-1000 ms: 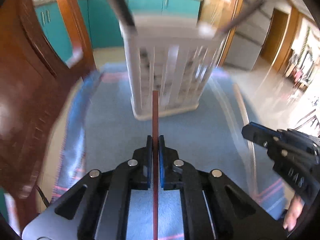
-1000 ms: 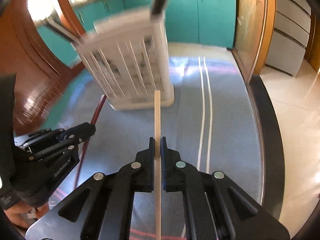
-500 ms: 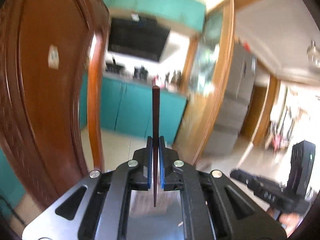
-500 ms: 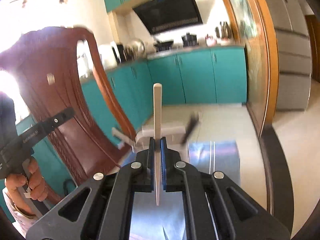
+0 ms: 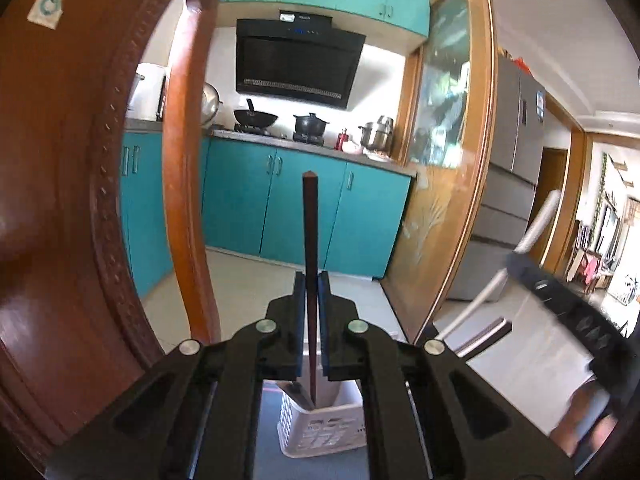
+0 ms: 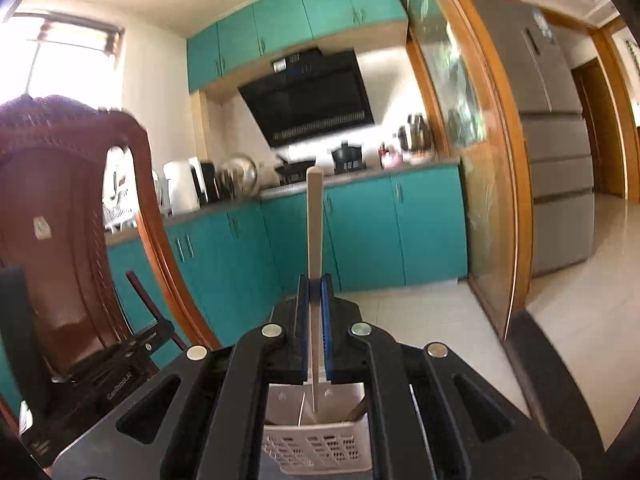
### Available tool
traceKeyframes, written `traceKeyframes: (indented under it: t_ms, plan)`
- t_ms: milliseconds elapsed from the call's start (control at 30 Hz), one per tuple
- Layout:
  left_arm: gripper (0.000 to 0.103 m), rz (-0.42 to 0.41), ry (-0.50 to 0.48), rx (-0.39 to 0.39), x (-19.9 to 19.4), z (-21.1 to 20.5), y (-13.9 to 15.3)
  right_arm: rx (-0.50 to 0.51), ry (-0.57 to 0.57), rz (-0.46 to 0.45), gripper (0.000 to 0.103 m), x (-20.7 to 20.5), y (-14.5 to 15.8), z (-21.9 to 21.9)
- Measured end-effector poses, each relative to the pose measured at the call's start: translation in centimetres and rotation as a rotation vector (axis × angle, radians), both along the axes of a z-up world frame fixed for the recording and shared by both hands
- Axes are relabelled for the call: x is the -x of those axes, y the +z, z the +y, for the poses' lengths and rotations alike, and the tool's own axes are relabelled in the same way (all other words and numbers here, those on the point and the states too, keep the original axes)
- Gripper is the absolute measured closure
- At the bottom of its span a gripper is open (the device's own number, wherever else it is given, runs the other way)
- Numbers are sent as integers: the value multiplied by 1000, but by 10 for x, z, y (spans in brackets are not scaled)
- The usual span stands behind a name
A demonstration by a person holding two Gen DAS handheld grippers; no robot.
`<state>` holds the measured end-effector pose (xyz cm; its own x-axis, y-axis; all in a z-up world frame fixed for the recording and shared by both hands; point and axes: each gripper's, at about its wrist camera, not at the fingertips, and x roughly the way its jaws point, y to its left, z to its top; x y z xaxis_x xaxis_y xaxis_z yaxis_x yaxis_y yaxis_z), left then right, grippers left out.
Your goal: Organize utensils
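Note:
My left gripper (image 5: 311, 280) is shut on a dark brown chopstick (image 5: 309, 240) held upright, its lower tip over the open top of the white slotted utensil basket (image 5: 320, 428) seen below between the gripper's arms. My right gripper (image 6: 315, 284) is shut on a pale wooden chopstick (image 6: 314, 232), also upright, its lower tip above the same basket (image 6: 316, 448). The right gripper and its pale chopstick (image 5: 536, 224) show at the right of the left wrist view. The left gripper (image 6: 132, 356) shows at the lower left of the right wrist view.
A carved wooden chair back (image 5: 80, 200) stands close on the left. Teal kitchen cabinets (image 5: 280, 208), a counter with pots, a black range hood (image 5: 296, 64) and a grey fridge (image 6: 556, 152) are behind. A wood-framed glass door (image 5: 448, 160) is to the right.
Both grippers have tilted up from pointing down at the basket on the blue mat. They now hold the chopsticks upright above the basket, with the tips lowered toward its opening.

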<state>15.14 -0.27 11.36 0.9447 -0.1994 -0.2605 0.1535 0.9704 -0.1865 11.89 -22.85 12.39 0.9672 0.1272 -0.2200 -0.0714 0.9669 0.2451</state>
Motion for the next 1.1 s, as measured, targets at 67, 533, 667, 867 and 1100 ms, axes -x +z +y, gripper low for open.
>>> traceKeyframes:
  t_ms: [67,533,667,867,1100]
  plan:
    - [96,14,-7,-12,-2,-6,-5,22,-1,22,97,-5,-11,6]
    - [95,30,10,-118,5,-21,-22,38,20,93,97,-8,-46,14]
    - [93,40,20,-145,5,-23,-24,43,17,117,96,-9,-53,15]
    - [59,17,14,-137,20,-17,-22,-7,7,96,61,11,-47,5]
    - [32,-52,30,-171,74,-6,-30,95,-10,-63,13,92,-37,7]
